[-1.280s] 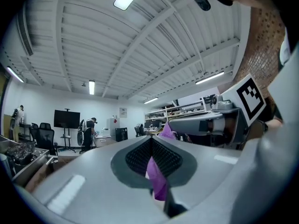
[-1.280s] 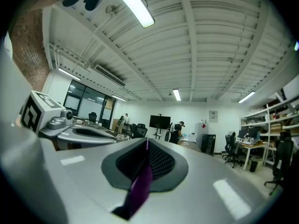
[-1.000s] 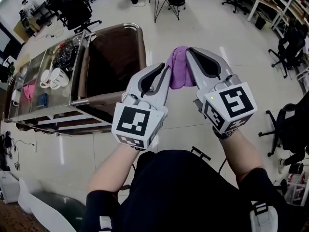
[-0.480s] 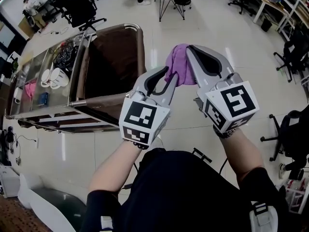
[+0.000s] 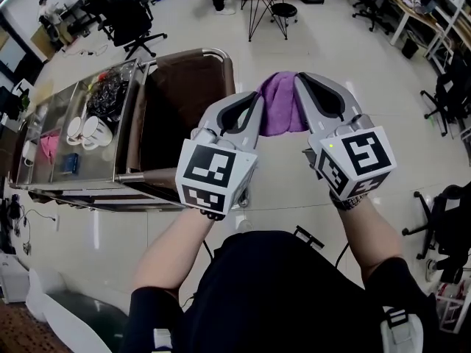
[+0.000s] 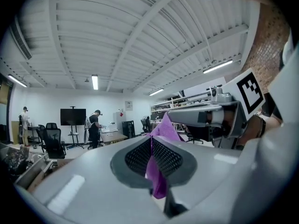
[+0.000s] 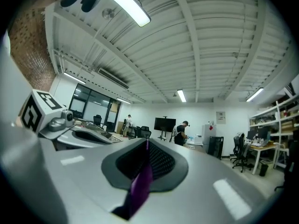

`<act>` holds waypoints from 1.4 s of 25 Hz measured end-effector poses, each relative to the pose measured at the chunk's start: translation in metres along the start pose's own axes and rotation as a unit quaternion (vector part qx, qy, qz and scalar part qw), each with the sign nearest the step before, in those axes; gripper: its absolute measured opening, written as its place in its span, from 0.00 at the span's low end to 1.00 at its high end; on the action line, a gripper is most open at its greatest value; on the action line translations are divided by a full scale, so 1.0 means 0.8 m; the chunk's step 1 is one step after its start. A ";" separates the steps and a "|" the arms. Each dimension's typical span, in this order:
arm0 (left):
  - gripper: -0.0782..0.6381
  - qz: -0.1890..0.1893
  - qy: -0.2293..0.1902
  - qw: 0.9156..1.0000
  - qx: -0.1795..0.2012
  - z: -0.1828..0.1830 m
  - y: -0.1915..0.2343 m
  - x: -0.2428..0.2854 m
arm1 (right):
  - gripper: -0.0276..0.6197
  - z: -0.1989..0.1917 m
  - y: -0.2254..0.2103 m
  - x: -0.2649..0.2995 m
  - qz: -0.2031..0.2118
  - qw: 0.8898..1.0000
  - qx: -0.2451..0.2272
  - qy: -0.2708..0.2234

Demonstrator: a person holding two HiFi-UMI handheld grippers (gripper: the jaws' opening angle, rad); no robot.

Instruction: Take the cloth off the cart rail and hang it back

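A purple cloth [image 5: 282, 107] hangs in the air between both grippers, to the right of the cart's curved steel rail [image 5: 218, 52]. My left gripper [image 5: 255, 100] grips its left side. Its jaws have just been closing, and in the left gripper view the cloth [image 6: 157, 174] is pinched between the black pads. My right gripper [image 5: 300, 81] is shut on the cloth's right side, where a purple strip [image 7: 140, 185] shows between its pads. Both grippers point about level, close together, above the floor beside the cart's brown bin [image 5: 176, 109].
The steel cart [image 5: 88, 186] stands at the left, with white cups [image 5: 87, 129] and small items on its top. Office chairs [image 5: 126, 15], a stool [image 5: 284, 11] and desks ring the room. People stand far off by a screen [image 7: 164, 123].
The left gripper has taken a fresh hold on the cloth's left side. Both grippers and the cloth now sit nearer the cart's rail in the head view.
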State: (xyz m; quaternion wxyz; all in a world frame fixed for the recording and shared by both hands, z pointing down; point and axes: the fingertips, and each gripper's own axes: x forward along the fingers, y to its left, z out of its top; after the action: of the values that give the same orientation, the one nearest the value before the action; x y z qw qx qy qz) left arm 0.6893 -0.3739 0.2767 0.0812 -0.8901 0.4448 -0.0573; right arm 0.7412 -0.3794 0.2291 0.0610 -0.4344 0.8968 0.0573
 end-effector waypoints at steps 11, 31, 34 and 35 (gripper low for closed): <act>0.12 0.019 0.009 0.999 -0.028 0.035 0.073 0.061 | 0.06 -0.040 -0.051 0.055 -0.016 0.999 0.033 0.023; 0.12 0.181 0.045 0.979 -0.088 0.011 0.193 0.212 | 0.12 -0.129 -0.212 0.195 0.116 0.988 0.085 0.057; 0.12 0.217 0.036 0.971 -0.096 0.026 0.217 0.205 | 0.12 -0.123 -0.219 0.204 0.129 0.986 0.089 0.052; 0.12 0.228 0.034 0.968 -0.097 0.030 0.224 0.201 | 0.12 -0.120 -0.221 0.206 0.132 0.986 0.090 0.050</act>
State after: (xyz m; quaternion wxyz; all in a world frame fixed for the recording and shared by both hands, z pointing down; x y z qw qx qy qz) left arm 0.6494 -0.6064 0.2233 -0.0096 -0.7664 0.6419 -0.0239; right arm 0.7726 -0.6306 0.2885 0.0471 -0.3071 0.9498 -0.0373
